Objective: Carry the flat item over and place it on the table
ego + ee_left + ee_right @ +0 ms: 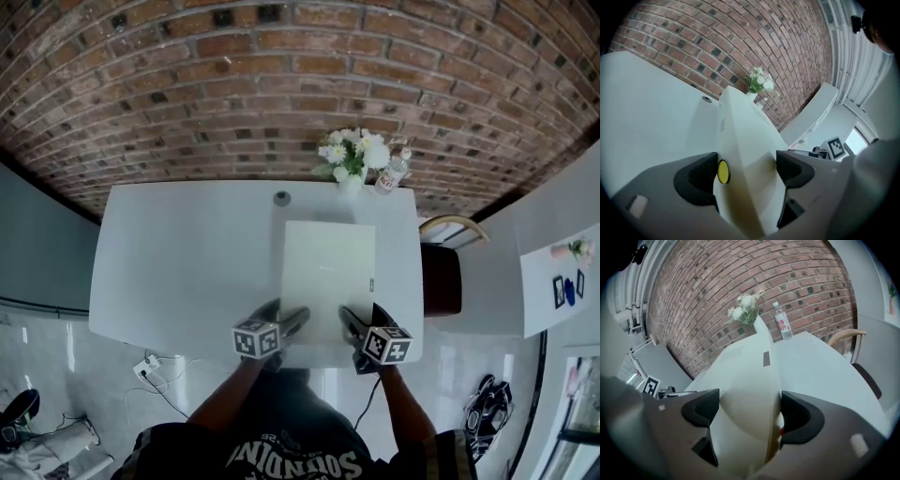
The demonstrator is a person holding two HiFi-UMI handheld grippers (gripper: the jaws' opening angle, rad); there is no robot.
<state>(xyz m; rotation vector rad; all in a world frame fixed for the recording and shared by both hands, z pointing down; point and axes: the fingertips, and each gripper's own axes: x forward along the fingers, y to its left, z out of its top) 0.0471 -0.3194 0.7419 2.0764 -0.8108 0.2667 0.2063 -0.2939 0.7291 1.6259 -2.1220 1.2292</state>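
The flat item is a pale, cream-white rectangular sheet over the right half of the white table, its long side pointing at the brick wall. Both grippers hold its near edge. My left gripper is shut on the near left corner, and the sheet fills the gap between its dark pads. My right gripper is shut on the near right corner, where the sheet bulges between the jaws. I cannot tell whether the far end rests on the table.
A vase of white flowers and a plastic bottle stand at the table's far edge by the brick wall. A small round object lies near them. A wooden chair stands at the right, a power strip lies on the floor.
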